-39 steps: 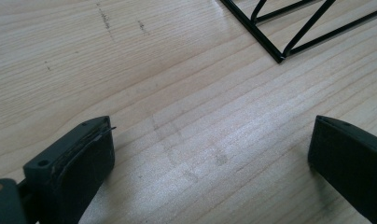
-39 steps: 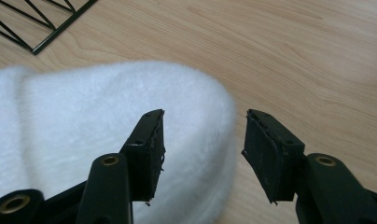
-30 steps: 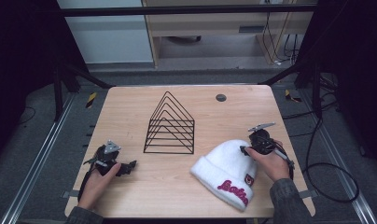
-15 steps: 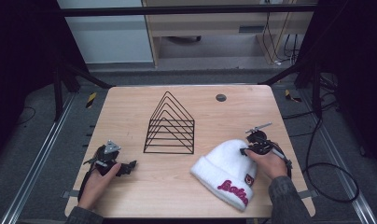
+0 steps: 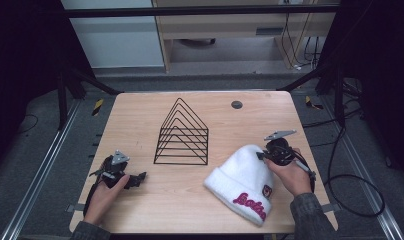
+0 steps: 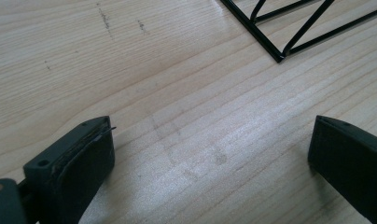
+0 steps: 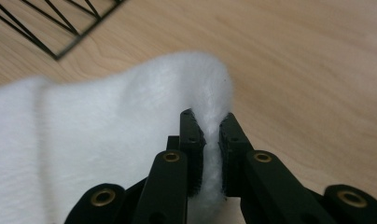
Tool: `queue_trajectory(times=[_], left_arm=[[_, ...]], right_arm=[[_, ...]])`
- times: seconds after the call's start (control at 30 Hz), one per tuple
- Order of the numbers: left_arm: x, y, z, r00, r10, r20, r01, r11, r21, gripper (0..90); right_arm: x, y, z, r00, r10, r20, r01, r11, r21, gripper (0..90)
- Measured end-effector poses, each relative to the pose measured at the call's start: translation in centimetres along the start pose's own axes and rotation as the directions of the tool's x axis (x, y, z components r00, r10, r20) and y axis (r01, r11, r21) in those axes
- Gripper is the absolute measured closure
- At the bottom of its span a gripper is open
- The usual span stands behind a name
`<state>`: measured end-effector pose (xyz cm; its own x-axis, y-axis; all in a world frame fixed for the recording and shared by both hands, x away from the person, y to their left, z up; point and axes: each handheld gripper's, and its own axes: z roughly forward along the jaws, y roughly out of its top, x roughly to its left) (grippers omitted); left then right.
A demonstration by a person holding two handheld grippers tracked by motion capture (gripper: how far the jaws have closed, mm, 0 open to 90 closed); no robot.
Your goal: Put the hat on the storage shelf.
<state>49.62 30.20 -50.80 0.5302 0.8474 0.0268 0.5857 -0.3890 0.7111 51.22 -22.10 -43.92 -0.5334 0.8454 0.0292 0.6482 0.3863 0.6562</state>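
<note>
A white knit hat (image 5: 242, 180) with pink lettering on its cuff lies at the table's front right. My right gripper (image 5: 264, 156) is at the hat's top end; its jaws have just been closing and now pinch a fold of the white fabric (image 7: 213, 116), which is lifted slightly. My right gripper (image 7: 211, 140) is shut on that fold. My left gripper (image 5: 138, 179) rests at the front left of the table, open and pointing right. Between my left gripper's (image 6: 210, 154) wide-apart jaws there is bare wood.
A black wire rack (image 5: 182, 134) of nested triangles stands mid-table; its corner (image 6: 280, 56) lies ahead of the left jaws. A small dark disc (image 5: 236, 104) sits near the table's far edge. Cables trail off the right side. The wooden table (image 5: 140, 115) has bare room at left.
The right gripper's jaws have closed on the top of the hat and risen a little, pulling a fold of fabric up. The left hand has stayed put.
</note>
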Motion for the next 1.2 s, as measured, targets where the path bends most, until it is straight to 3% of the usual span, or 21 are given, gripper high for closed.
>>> queue_trajectory(times=[0.07, 0.1, 0.13, 0.27, 0.3, 0.37, 0.43, 0.53, 0.57, 0.6, 0.63, 0.7, 0.77, 0.8, 0.9, 1.0, 1.07, 1.1, 1.13, 1.2], left_arm=[[0.0, 0.0, 0.0, 1.0000, 0.000, 0.000, 0.000, 1.0000, 0.000, 0.0], [0.0, 0.0, 0.0, 1.0000, 0.000, 0.000, 0.000, 1.0000, 0.000, 0.0], [0.0, 0.0, 0.0, 1.0000, 0.000, 0.001, 0.000, 1.0000, 0.001, 0.0], [0.0, 0.0, 0.0, 1.0000, -0.002, 0.003, 0.002, 1.0000, 0.000, 0.0], [0.0, -0.1, -0.1, 1.0000, 0.000, 0.006, 0.000, 1.0000, -0.001, 0.0], [0.0, -0.1, -0.1, 0.9999, 0.010, 0.006, -0.010, 0.9999, -0.005, 0.8], [0.0, -0.1, -0.2, 0.9999, 0.011, 0.000, -0.011, 0.9999, -0.009, 2.7], [-0.2, 0.3, -0.9, 0.9999, 0.008, 0.006, -0.008, 0.9984, -0.056, 3.1], [-0.2, 0.3, -0.9, 0.9999, 0.008, 0.006, -0.008, 0.9984, -0.056, 3.1], [-0.4, 0.8, -1.5, 0.9998, 0.018, 0.012, -0.017, 0.9966, -0.081, 3.1], [-0.4, 0.8, -1.5, 0.9998, 0.018, 0.012, -0.017, 0.9966, -0.081, 3.1], [-0.7, 1.6, -2.7, 0.9988, 0.042, 0.024, -0.039, 0.9929, -0.113, 3.1], [-0.7, 2.0, -3.2, 0.9984, 0.051, 0.023, -0.048, 0.9917, -0.119, 3.0], [-0.6, 2.4, -3.7, 0.9981, 0.058, 0.021, -0.055, 0.9898, -0.132, 3.0], [-0.4, 3.2, -4.4, 0.9980, 0.058, 0.028, -0.053, 0.9881, -0.144, 3.1], [-0.2, 5.2, -5.6, 0.9976, 0.059, 0.038, -0.052, 0.9858, -0.160, 3.3], [-0.2, 5.8, -5.9, 0.9973, 0.054, 0.050, -0.045, 0.9844, -0.170, 3.5], [-0.2, 6.5, -6.2, 0.9965, 0.046, 0.069, -0.033, 0.9826, -0.183, 3.5], [-0.1, 7.4, -6.6, 0.9952, 0.048, 0.085, -0.032, 0.9813, -0.190, 3.7], [-0.1, 8.1, -6.9, 0.9951, 0.055, 0.083, -0.038, 0.9805, -0.193, 3.7]], right_arm=[[1.3, 1.0, -1.9, 0.9985, -0.055, -0.006, 0.054, 0.996, -0.067, 83.3], [1.3, 1.0, -1.9, 0.9985, -0.055, -0.006, 0.054, 0.996, -0.067, 83.3], [2.1, 1.5, -3.0, 0.9961, -0.089, -0.006, 0.087, 0.991, -0.103, 83.3], [3.4, 2.3, -4.6, 0.9916, -0.129, -0.012, 0.126, 0.979, -0.161, 83.4], [4.2, 2.8, -5.6, 0.9873, -0.158, -0.021, 0.150, 0.968, -0.202, 83.4], [5.0, 3.3, -6.4, 0.9833, -0.180, -0.030, 0.168, 0.959, -0.230, 83.5], [5.9, 3.8, -7.3, 0.9758, -0.214, -0.042, 0.195, 0.942, -0.274, 83.5], [6.7, 4.5, -8.6, 0.9666, -0.250, -0.058, 0.217, 0.918, -0.332, 83.5], [6.7, 4.5, -8.6, 0.9666, -0.250, -0.058, 0.217, 0.918, -0.332, 83.5], [7.0, 4.9, -9.3, 0.9601, -0.273, -0.060, 0.235, 0.905, -0.354, 83.5], [7.0, 4.9, -9.3, 0.9601, -0.273, -0.060, 0.235, 0.905, -0.354, 83.5], [6.8, 5.5, -10.2, 0.9563, -0.285, -0.064, 0.241, 0.893, -0.380, 83.6], [6.7, 5.7, -10.5, 0.9558, -0.287, -0.063, 0.242, 0.890, -0.387, 83.6], [6.4, 6.0, -11.0, 0.9560, -0.287, -0.060, 0.240, 0.883, -0.404, 83.6], [6.0, 6.5, -11.7, 0.9566, -0.288, -0.044, 0.244, 0.874, -0.419, 83.6], [5.5, 7.1, -12.4, 0.9582, -0.285, -0.028, 0.244, 0.864, -0.440, 83.6], [5.2, 7.6, -12.8, 0.9594, -0.281, -0.018, 0.242, 0.855, -0.459, 83.6], [5.2, 7.6, -12.8, 0.9594, -0.281, -0.018, 0.242, 0.855, -0.459, 83.6], [4.8, 8.2, -13.1, 0.9622, -0.272, -0.015, 0.232, 0.846, -0.479, 83.7], [4.7, 8.4, -13.1, 0.9627, -0.270, -0.011, 0.231, 0.843, -0.486, 83.6]])
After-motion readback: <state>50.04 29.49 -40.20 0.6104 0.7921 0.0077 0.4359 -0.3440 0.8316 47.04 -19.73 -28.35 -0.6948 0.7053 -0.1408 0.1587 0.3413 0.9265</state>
